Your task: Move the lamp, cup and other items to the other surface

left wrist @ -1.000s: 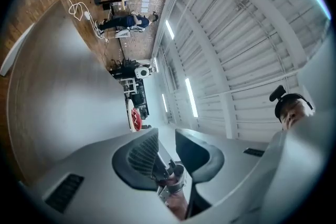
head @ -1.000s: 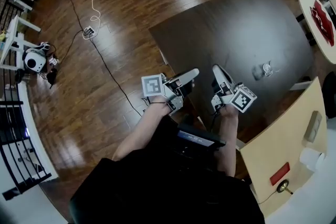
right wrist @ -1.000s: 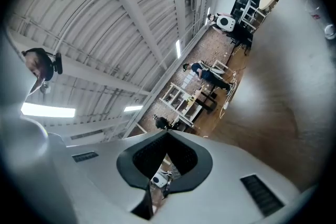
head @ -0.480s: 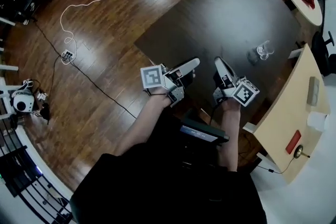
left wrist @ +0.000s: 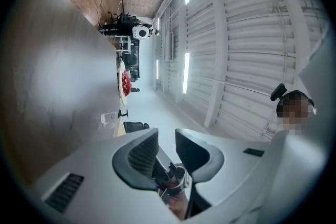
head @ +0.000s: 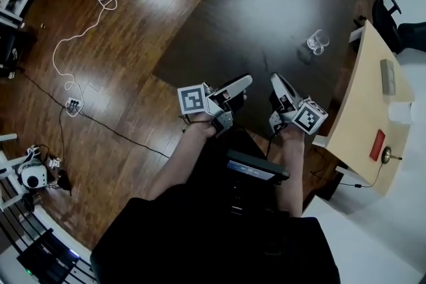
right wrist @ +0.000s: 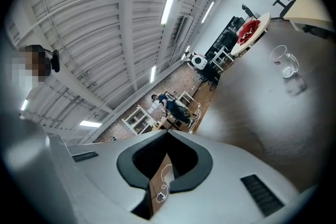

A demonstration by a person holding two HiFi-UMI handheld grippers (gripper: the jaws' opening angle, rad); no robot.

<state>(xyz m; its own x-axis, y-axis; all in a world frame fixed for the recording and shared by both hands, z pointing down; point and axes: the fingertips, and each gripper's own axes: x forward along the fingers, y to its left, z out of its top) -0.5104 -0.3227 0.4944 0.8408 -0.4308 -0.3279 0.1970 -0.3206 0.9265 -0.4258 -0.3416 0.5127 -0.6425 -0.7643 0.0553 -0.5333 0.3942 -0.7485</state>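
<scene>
- Glass cup (head: 317, 42): appears upright on dark tabletop (head: 266, 3), far side, near light wooden tabletop (head: 363, 96); well apart from both grippers.
- Left gripper (head: 247, 81): jaws slightly parted, nothing between.
- Right gripper (head: 274, 78): jaws clenched tip to tip, empty.
- Hazard: right gripper arriving unopened would likely knock cup over.
- Hazard: smooth glass may slip or tilt under narrow pinch; handle may snag jaw.
- Hazard: light tabletop already carries red item (head: 377, 144) and corded brass-coloured piece (head: 386, 155); careless set-down risks collision.
- Lamp: not identifiable.
</scene>
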